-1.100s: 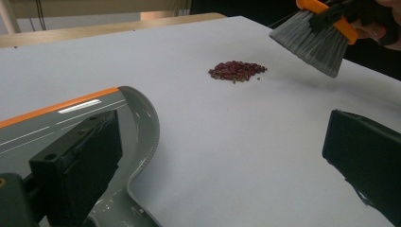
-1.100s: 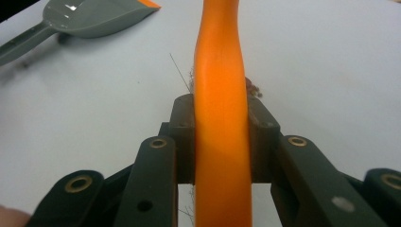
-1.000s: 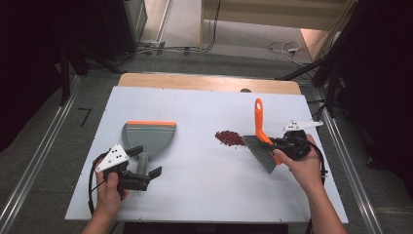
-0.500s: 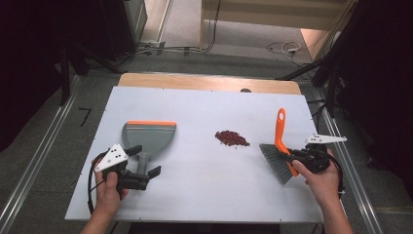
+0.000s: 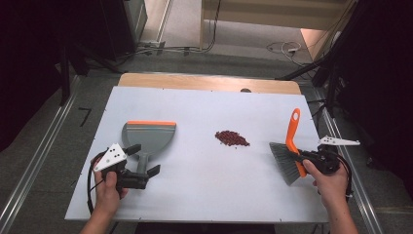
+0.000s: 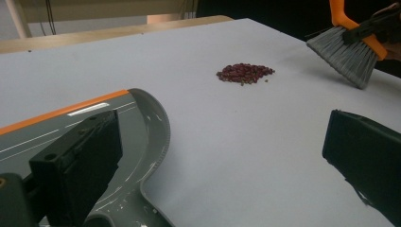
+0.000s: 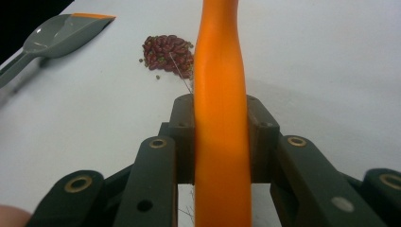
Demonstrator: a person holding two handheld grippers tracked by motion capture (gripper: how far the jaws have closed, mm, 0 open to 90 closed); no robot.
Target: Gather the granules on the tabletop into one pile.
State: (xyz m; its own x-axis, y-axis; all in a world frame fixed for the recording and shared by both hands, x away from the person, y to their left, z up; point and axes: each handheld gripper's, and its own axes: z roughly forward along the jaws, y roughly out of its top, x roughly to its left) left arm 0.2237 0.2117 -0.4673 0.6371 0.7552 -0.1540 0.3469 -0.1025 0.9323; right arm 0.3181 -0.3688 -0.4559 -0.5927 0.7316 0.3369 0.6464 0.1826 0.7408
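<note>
A small heap of red beans (image 5: 232, 138) (image 6: 245, 73) (image 7: 168, 52) lies mid-table. To its left lies a grey dustpan (image 5: 148, 136) (image 6: 142, 118) (image 7: 61, 35) with an orange lip, its handle pointing toward me. My left gripper (image 5: 143, 168) (image 6: 222, 156) is open, and the dustpan handle lies between its jaws, close to the left one. Right of the beans, my right gripper (image 5: 304, 158) (image 7: 221, 142) is shut on the orange handle of a brush (image 5: 287, 156) (image 6: 347, 54) (image 7: 221, 94). Its grey bristles point toward the beans, about a hand's width away.
The white table top (image 5: 209, 195) has a wooden strip (image 5: 195, 80) along its far edge. The right gripper is near the table's right edge. Metal rails and cables run on the floor around the table.
The right gripper has carried the brush to the right and a little nearer to me, away from the beans. The left gripper and the dustpan have stayed put.
</note>
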